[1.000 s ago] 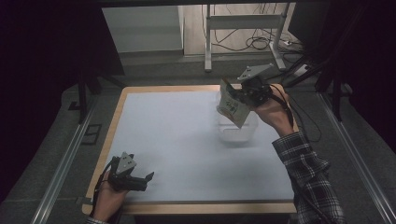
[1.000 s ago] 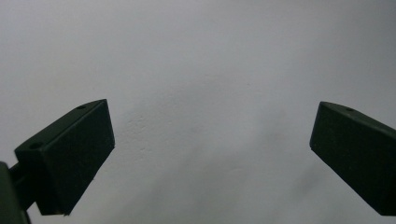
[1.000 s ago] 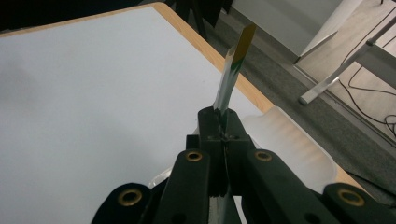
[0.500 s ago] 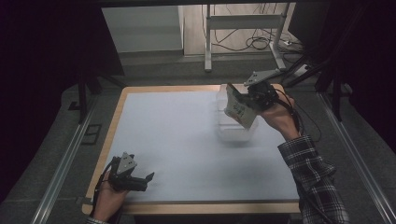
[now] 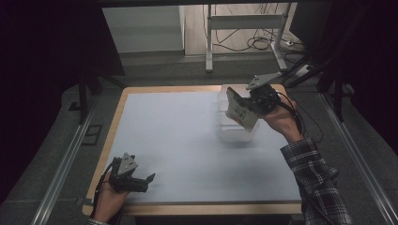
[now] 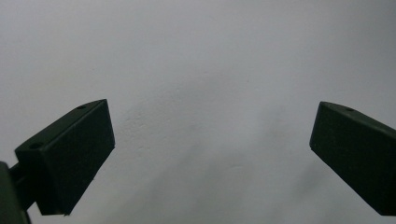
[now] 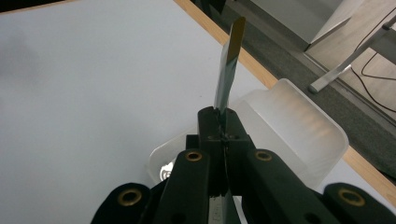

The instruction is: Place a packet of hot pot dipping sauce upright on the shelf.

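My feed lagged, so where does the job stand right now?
Done: the right tongs are shut on a flat packet, lifted off the table. In hand: the packet hangs above the clear plastic tub. Left: lowering it in and letting go, as it looks. The left tongs rest open near the front edge, holding nothing.

White-topped table [image 5: 187,140] with a wooden edge, dimly lit; surroundings mostly dark. Grey carpeted floor [image 5: 155,70] around it, metal rails [image 5: 65,164] running along both sides. Beyond the far edge, a pale metal stand [image 5: 244,21] and loose cables [image 5: 256,42] lie on a lighter floor.
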